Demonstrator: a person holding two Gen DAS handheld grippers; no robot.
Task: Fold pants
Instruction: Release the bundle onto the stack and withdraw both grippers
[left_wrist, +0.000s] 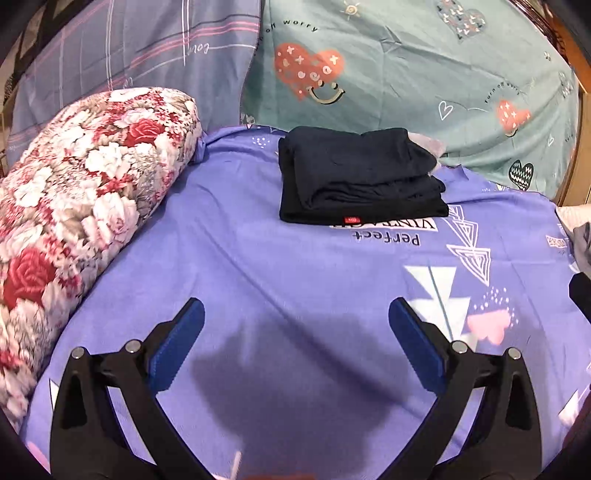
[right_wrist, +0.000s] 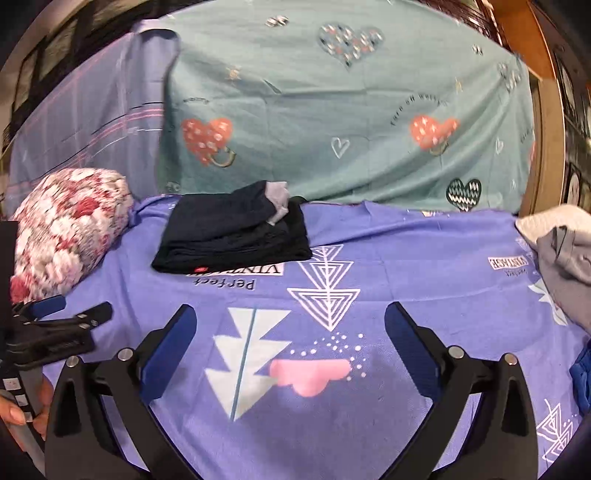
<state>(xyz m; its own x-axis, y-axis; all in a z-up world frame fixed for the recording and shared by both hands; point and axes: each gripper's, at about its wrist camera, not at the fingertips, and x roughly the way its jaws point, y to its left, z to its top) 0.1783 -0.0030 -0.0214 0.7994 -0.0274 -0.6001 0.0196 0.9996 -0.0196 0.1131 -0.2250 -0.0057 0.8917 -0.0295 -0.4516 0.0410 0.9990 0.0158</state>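
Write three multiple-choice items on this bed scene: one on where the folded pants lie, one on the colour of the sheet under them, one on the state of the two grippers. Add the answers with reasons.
1. Where do the folded black pants lie?
A. on the floral bolster
B. on the purple sheet, at its far end near the teal heart-print cloth
C. between the left gripper's fingers

2. What colour is the sheet under the pants?
A. purple
B. yellow
C. white

3. What state are the grippers in?
A. both shut on the pants
B. left open, right shut
C. both open, holding nothing

Answers:
1. B: the pants rest on the purple sheet just before the teal heart-print cloth, apart from the floral bolster.
2. A: purple fabric surrounds the pants.
3. C: the left gripper and right gripper both show spread fingers with only sheet between.
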